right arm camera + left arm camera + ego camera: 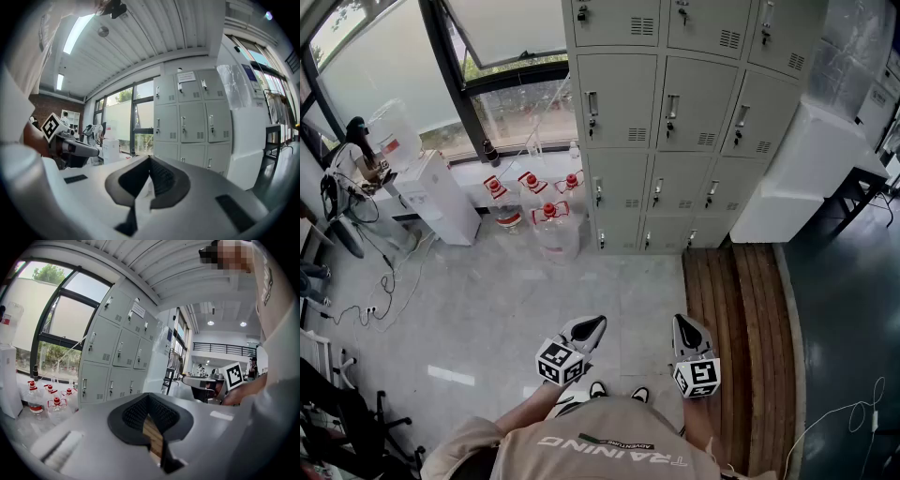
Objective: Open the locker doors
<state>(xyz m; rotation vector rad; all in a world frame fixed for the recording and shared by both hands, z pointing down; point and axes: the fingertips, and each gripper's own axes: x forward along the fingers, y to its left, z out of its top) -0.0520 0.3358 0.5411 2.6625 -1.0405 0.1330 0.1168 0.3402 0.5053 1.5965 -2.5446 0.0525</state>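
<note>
A grey bank of lockers (670, 122) stands against the far wall, every door closed, each with a small metal handle. The same lockers (117, 352) appear at the left of the left gripper view, and the lockers (192, 112) sit centre-right in the right gripper view. My left gripper (592, 325) and right gripper (687, 325) are held low, close to the person's body, well short of the lockers. Each points toward them. The left gripper (149, 397) is shut with nothing in it, and so is the right gripper (150, 159).
Several large water bottles with red caps (539, 202) stand on the floor left of the lockers, beside a white water dispenser (441, 197). A tall white wrapped unit (806, 169) stands right of the lockers. A wooden floor strip (731, 319) runs toward them. Cables (384, 281) trail at left.
</note>
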